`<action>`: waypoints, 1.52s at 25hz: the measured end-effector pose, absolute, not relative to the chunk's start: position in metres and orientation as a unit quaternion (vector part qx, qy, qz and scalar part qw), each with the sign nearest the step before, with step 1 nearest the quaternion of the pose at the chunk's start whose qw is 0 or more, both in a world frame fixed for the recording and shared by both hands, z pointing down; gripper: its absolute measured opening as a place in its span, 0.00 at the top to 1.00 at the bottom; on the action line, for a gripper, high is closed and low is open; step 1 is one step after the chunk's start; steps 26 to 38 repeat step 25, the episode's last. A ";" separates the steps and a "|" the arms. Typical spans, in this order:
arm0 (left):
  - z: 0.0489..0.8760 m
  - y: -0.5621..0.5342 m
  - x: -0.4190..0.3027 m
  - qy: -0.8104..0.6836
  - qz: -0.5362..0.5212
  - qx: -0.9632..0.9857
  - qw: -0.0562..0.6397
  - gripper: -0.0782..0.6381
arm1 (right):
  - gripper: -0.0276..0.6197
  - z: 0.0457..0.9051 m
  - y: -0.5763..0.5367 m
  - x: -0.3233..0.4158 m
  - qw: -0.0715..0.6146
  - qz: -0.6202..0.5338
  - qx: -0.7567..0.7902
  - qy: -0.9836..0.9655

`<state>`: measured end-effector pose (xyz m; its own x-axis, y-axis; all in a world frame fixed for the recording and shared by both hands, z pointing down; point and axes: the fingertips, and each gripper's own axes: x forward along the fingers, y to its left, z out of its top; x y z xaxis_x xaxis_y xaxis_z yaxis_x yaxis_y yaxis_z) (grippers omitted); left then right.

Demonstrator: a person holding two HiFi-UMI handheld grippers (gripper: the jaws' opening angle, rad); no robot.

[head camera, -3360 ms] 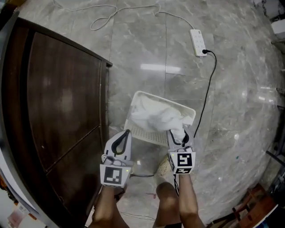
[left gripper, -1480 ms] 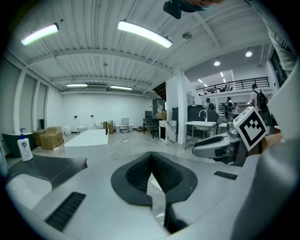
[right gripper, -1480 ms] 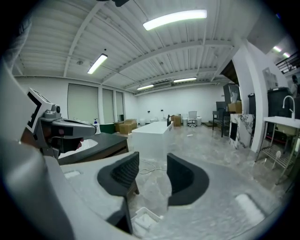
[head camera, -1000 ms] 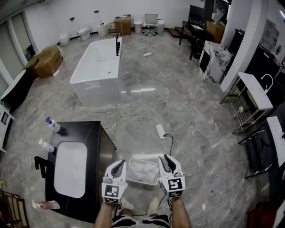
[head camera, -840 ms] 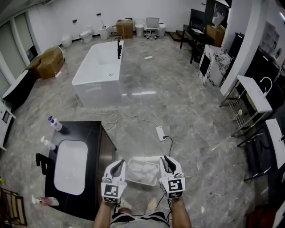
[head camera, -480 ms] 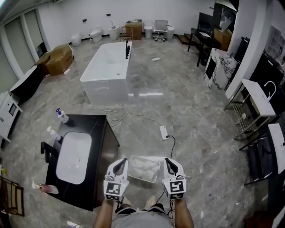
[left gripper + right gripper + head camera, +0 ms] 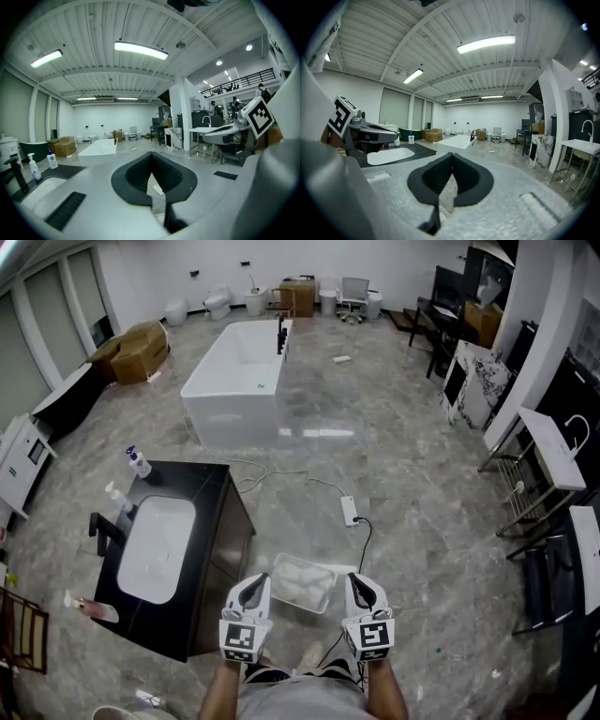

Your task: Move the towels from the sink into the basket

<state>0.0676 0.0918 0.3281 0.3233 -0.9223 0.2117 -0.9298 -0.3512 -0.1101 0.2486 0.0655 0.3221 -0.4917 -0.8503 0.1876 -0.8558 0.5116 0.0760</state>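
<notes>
Left gripper and right gripper, jaws together, hold nothing; towels in basket look soft and light, probably best pinched at a fold.

I've let go of the crumpled white cloth towel: it's off my right gripper, now in the white plastic basket below the jaws, which have shut empty.

Bathroom showroom: bathtub, toilets, vanity sink
</notes>
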 end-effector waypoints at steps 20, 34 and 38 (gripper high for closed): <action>0.319 0.094 0.081 -0.575 0.117 0.809 0.004 0.87 | 0.96 0.315 0.063 0.264 0.089 0.003 0.497 -0.863; 0.320 0.092 0.084 -0.575 0.118 0.810 0.002 0.87 | 0.96 0.313 0.059 0.269 0.087 0.002 0.500 -0.862; 0.320 0.092 0.084 -0.575 0.118 0.810 0.002 0.87 | 0.96 0.313 0.059 0.269 0.087 0.002 0.500 -0.862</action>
